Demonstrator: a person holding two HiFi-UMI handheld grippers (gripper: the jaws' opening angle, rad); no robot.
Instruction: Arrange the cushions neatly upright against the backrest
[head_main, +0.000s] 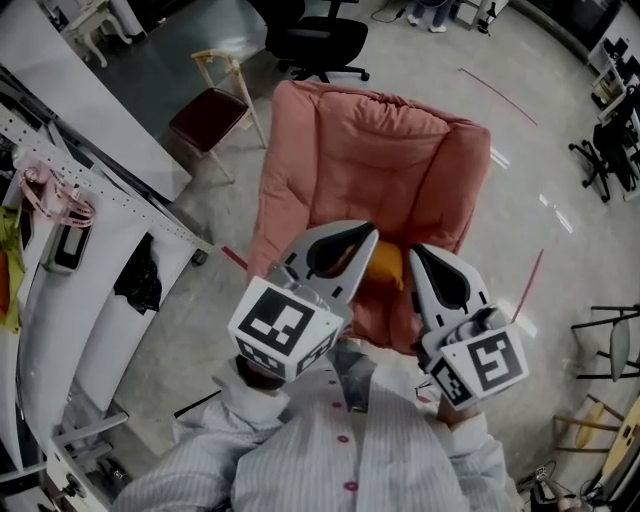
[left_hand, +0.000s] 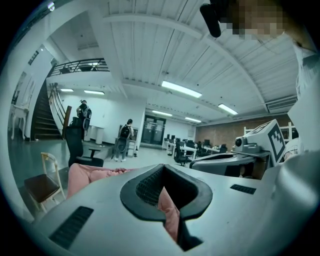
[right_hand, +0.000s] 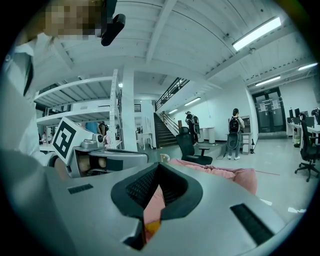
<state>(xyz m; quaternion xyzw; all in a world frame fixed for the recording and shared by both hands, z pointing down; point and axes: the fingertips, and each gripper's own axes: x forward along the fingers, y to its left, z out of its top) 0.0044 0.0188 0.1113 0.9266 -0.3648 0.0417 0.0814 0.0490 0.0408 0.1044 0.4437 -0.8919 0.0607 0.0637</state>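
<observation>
While head view shows the left hand-held gripper (head_main: 366, 240) and right hand-held gripper (head_main: 419, 252) over the pink armchair (head_main: 360, 150), an orange cushion (head_main: 386, 264) lies on its seat between them. Left gripper view: jaws closed, empty. Right gripper view: same.

pink padded armchair (head_main: 370, 160): soft matt cloth | grey left gripper (head_main: 369, 239): smooth plastic shell, ribbed black pads (left_hand: 148, 187) | far-left chair (head_main: 225, 75): pale wood frame | floor (head_main: 500, 110): glossy
</observation>
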